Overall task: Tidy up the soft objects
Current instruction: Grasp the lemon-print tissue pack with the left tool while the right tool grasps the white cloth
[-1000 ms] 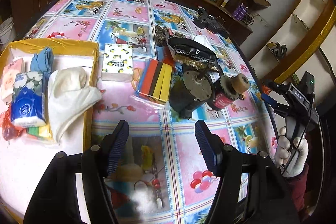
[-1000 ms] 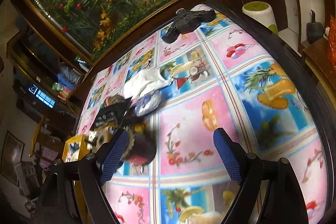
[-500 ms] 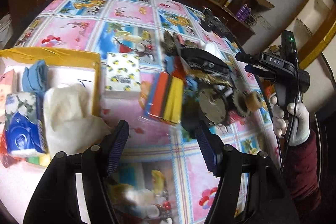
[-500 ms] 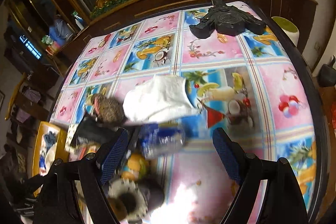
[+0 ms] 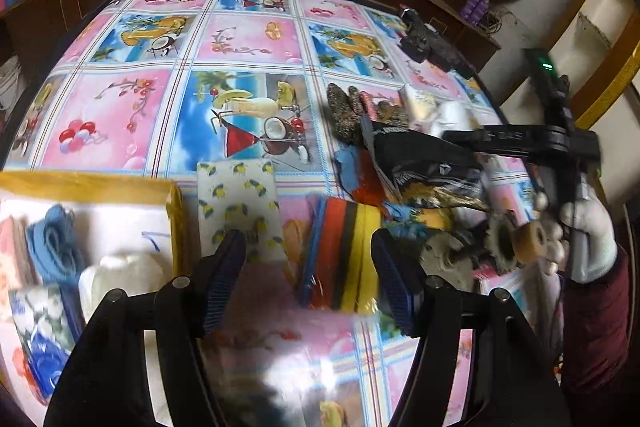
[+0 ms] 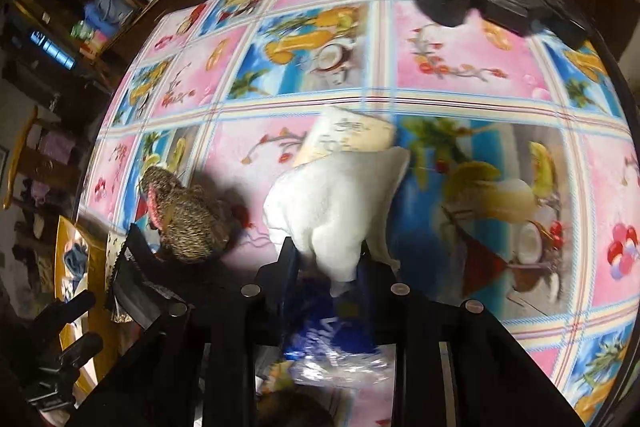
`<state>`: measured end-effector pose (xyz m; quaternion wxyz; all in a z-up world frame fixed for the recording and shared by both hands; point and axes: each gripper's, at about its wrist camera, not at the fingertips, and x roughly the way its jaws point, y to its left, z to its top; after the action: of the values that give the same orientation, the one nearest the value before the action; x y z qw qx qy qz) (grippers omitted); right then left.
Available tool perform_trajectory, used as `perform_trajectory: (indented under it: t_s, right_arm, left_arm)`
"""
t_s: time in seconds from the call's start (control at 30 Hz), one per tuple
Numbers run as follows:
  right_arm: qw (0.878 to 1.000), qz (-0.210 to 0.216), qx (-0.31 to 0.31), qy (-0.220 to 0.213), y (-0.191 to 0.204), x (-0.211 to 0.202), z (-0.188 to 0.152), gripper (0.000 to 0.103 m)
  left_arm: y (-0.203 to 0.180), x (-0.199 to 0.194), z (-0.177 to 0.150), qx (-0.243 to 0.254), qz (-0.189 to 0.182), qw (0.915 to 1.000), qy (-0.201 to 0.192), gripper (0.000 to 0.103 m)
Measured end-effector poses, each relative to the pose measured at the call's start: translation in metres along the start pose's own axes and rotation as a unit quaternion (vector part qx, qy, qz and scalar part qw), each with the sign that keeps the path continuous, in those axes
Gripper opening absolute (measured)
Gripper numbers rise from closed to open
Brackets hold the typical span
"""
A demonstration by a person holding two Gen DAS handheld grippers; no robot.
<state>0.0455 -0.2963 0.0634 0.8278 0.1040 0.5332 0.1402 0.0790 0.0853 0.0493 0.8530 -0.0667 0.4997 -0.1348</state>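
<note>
Soft things already fill the yellow tray at the worktop's left edge. Left gripper hangs spread above the sponges, likely next. Right gripper pinches the white cloth, presumably tray-bound.

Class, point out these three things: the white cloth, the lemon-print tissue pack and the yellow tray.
white cloth point(image 6: 340, 203): right wrist view, middle of cloth.
lemon-print tissue pack point(image 5: 240, 199): left wrist view, top face.
yellow tray point(image 5: 80, 181): left wrist view, far rim.
</note>
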Motion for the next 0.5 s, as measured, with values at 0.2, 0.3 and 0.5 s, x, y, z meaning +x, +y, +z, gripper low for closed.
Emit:
perform_trajectory:
  t_s: [0.2,0.3,0.5]
  right_arm:
    - [0.996,0.034,0.05,-0.07,-0.035,-0.036,-0.028,0.025]
    - [0.991,0.07,0.06,-0.099,-0.047,-0.047,-0.041,0.025]
    - [0.984,0.099,0.061,-0.132,-0.058,-0.045,-0.063,0.025]
  left_arm:
    - [0.012,0.027,0.022,-0.007,0.042,0.9989,0.021,0.064]
    - [0.013,0.033,0.027,0.005,0.067,0.9976,0.018,0.064]
    - [0.005,0.038,0.025,0.04,0.121,0.9916,0.024,0.064]
